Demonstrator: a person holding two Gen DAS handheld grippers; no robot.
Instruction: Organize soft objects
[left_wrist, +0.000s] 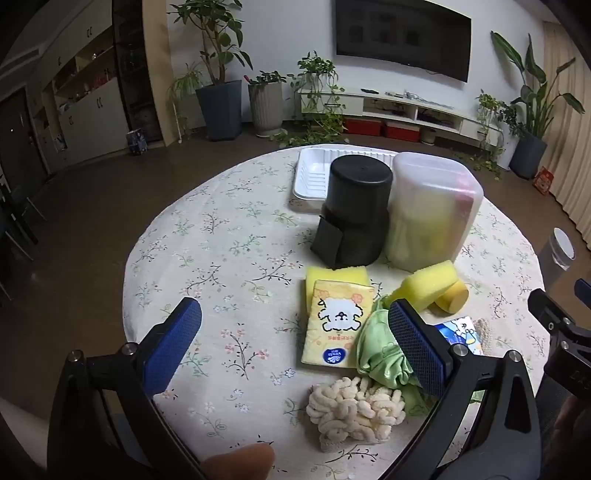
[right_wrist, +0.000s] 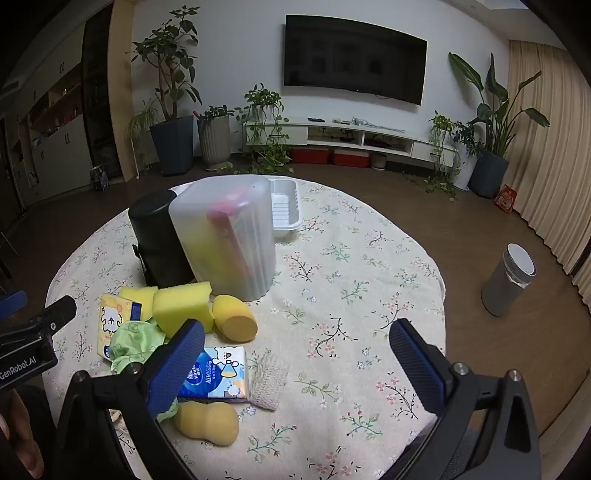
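Round table (left_wrist: 229, 236) under cream floral cloth, centre frame; dark floor, potted plants, wall TV (left_wrist: 402, 33) along top. Frosted ribbed plastic container (left_wrist: 432, 210) and matte black cylinder (left_wrist: 354, 210) upright mid-frame, touching; white ridged tray (left_wrist: 310, 177) behind. Below them, porous yellow sponges (left_wrist: 424, 288), glossy yellow tissue pack (left_wrist: 336, 328), crumpled green cloth (left_wrist: 376, 350), cream chenille noodle pad (left_wrist: 354, 413), blue tissue pack (right_wrist: 218, 373). Left gripper (left_wrist: 295, 347) wide open, empty; right gripper (right_wrist: 295, 362) likewise.

The right gripper (right_wrist: 297, 345) hangs wide open over the table (right_wrist: 369, 266); sponges (right_wrist: 183, 306), a green cloth (right_wrist: 135, 343) and tissue pack (right_wrist: 218, 373) lie left.
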